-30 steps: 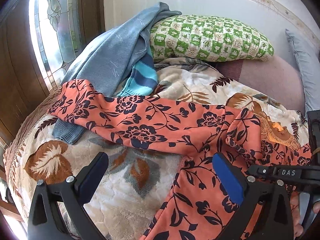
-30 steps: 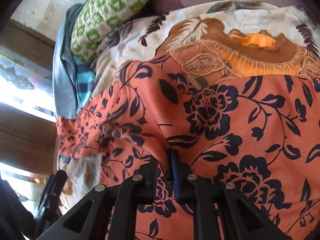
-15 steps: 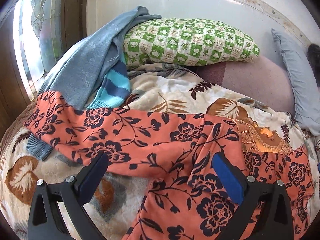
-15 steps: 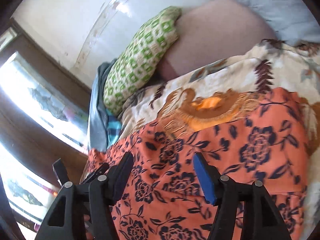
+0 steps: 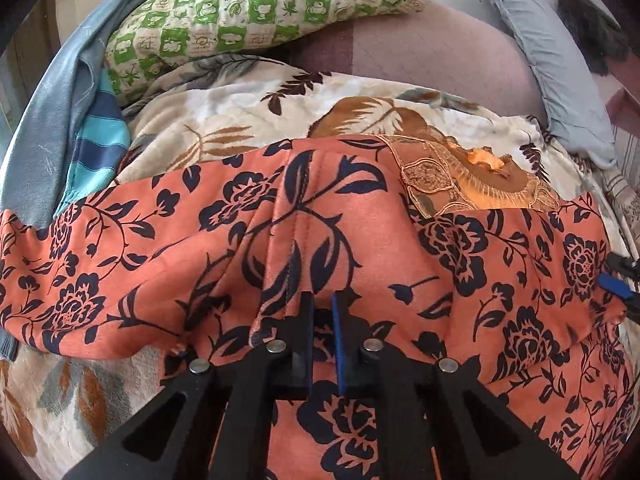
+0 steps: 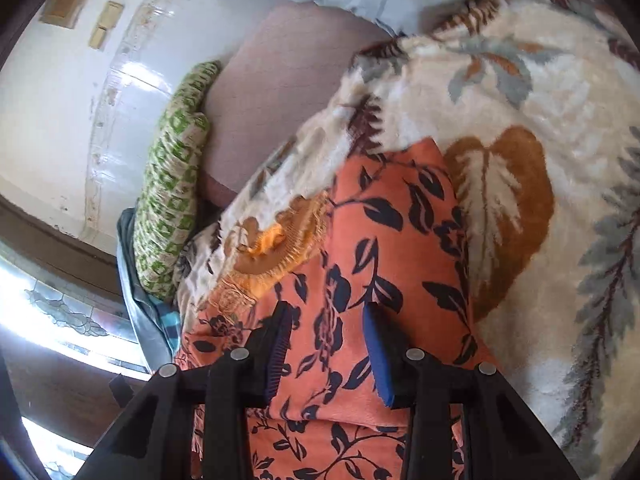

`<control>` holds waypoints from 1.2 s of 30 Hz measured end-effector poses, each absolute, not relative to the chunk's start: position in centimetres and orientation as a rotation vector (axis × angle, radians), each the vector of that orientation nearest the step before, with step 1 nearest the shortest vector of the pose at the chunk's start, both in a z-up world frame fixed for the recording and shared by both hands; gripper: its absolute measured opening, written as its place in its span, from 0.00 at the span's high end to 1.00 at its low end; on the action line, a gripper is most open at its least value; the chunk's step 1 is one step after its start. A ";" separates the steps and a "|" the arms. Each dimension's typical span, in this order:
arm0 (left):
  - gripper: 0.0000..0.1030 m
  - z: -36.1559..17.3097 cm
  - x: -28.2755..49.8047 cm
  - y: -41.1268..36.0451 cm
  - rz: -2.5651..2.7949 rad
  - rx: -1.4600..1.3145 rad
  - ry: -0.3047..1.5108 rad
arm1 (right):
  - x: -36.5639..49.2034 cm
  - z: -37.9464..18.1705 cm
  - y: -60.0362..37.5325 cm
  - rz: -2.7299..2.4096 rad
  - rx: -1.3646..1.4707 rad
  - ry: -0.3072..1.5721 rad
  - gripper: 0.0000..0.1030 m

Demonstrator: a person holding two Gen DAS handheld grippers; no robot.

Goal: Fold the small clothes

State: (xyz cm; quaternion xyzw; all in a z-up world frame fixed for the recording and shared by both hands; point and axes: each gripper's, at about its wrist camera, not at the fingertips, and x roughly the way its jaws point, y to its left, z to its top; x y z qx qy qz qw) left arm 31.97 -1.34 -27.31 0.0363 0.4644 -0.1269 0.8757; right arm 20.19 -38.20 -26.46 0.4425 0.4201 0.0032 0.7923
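An orange garment with dark flowers (image 5: 360, 240) lies spread across a leaf-patterned blanket (image 5: 240, 120) on a bed. My left gripper (image 5: 322, 304) is shut on a bunched ridge of this garment near its middle seam. In the right wrist view my right gripper (image 6: 328, 328) stands over the garment's right sleeve (image 6: 384, 248). Its jaws are closing, with the orange cloth between the blue pads (image 6: 378, 352), which stand apart. The right gripper's blue pad also peeks in at the left wrist view's right edge (image 5: 614, 284). The garment's embroidered neckline (image 5: 472, 176) faces the pillows.
A green checked pillow (image 5: 260, 4) and a grey pillow (image 5: 552, 60) lie at the head of the bed. A grey-blue top (image 5: 52, 120) and a striped blue piece (image 5: 96, 132) are heaped at the left. A bright window (image 6: 60, 312) is beyond them.
My left gripper came down onto the garment and went from wide open to shut on a fold. My right gripper let go of the cloth, opened, and swung over to the right sleeve.
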 end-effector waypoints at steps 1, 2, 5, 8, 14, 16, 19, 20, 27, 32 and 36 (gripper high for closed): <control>0.94 -27.0 31.8 -1.2 -0.273 0.068 0.964 | 20.7 -27.7 -37.9 0.013 0.959 0.971 0.62; 0.95 -26.6 31.7 -0.7 -0.284 0.045 0.957 | 20.8 -28.4 -37.7 0.002 0.954 1.009 0.62; 0.95 -25.1 31.3 0.8 -0.300 -0.029 0.918 | 20.6 -27.6 -37.5 0.008 0.938 0.981 0.61; 0.95 -24.2 31.0 1.7 -0.272 -0.002 0.883 | 19.9 -27.1 -37.7 0.026 0.984 0.924 0.61; 0.46 -25.5 31.8 4.1 -0.285 -0.129 1.002 | 19.9 -26.8 -37.3 0.022 0.972 0.916 0.61; 0.32 -25.7 31.6 4.5 -0.302 -0.201 1.016 | 20.1 -27.6 -37.2 -0.001 0.976 0.950 0.61; 0.32 -25.8 31.4 4.0 -0.355 -0.232 1.028 | 20.3 -28.0 -37.4 -0.013 0.980 0.958 0.62; 0.32 -26.0 31.4 3.7 -0.362 -0.230 1.036 | 20.4 -28.0 -37.4 -0.014 0.974 0.959 0.62; 0.61 -27.7 32.3 2.3 -0.340 -0.214 1.034 | 20.8 -28.2 -37.0 -0.020 0.932 0.961 0.62; 0.93 -28.1 32.7 3.1 -0.355 -0.280 1.008 | 21.2 -28.3 -36.9 -0.017 0.916 0.964 0.61; 0.94 -27.2 32.0 2.1 -0.418 -0.254 0.979 | 21.3 -28.3 -36.9 -0.014 0.915 0.967 0.61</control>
